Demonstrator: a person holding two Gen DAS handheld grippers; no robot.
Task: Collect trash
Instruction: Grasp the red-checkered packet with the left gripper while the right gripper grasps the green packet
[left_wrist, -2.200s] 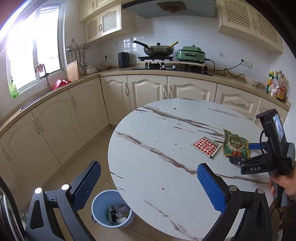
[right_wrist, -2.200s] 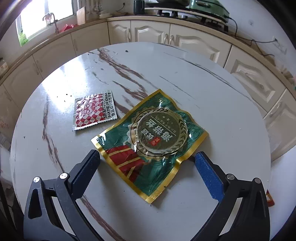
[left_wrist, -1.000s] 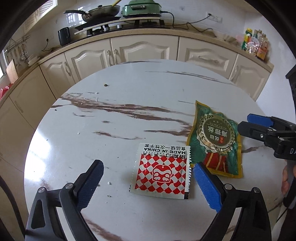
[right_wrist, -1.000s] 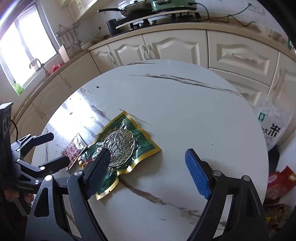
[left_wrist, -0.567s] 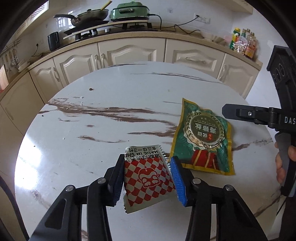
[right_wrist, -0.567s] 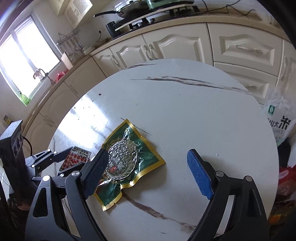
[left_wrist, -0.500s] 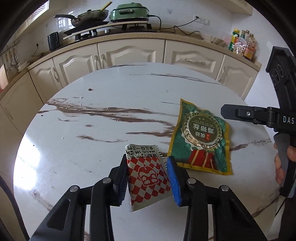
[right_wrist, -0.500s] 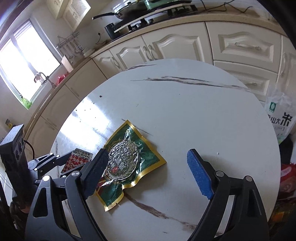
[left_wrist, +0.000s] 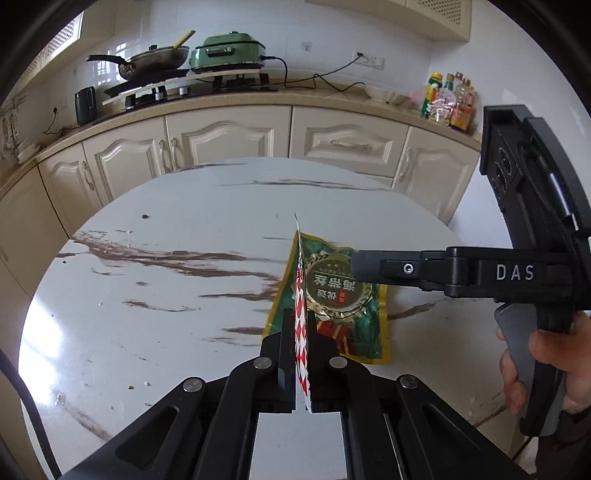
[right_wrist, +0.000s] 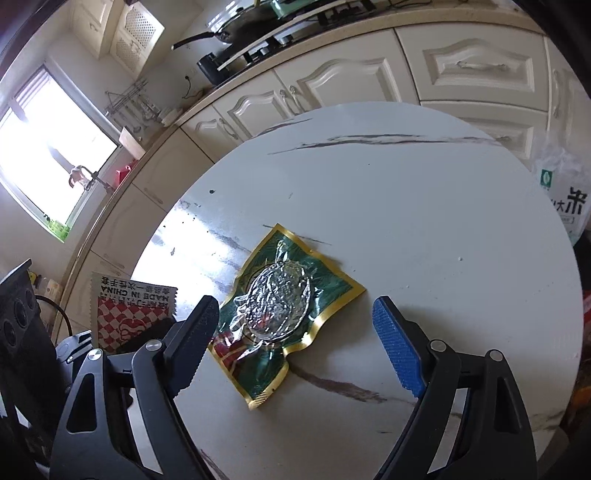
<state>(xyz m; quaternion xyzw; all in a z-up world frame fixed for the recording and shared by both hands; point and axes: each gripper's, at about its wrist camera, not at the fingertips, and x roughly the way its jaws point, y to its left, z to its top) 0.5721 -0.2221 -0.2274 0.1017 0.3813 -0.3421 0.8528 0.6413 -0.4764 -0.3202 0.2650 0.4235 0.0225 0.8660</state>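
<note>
Item 1: red-checked wrapper. Held edge-on in my left gripper, whose jaws are pressed fully together on its lower part; most of the wrapper stands free above the pads, off the table.
Risk: the film is thin and slick. I judge a quick swing toward a bin could let it slip or fold out of the pinch.

Item 2: green foil packet. Lies flat on the table, crinkled, one corner curled. My right gripper stands wide apart and holds nothing. In the right wrist view the packet sits between and beyond the two fingers, nearer the dark left one, whose tip overlaps the packet's edge; the blue right pad is well clear of it.
Risk: a flat packet gives the fingers little to bite. Closing from here may only scrape it along the marble or push it toward the table edge. The left gripper works just beside, so the two rigs could knock together.

No bin shows in either view.
</note>
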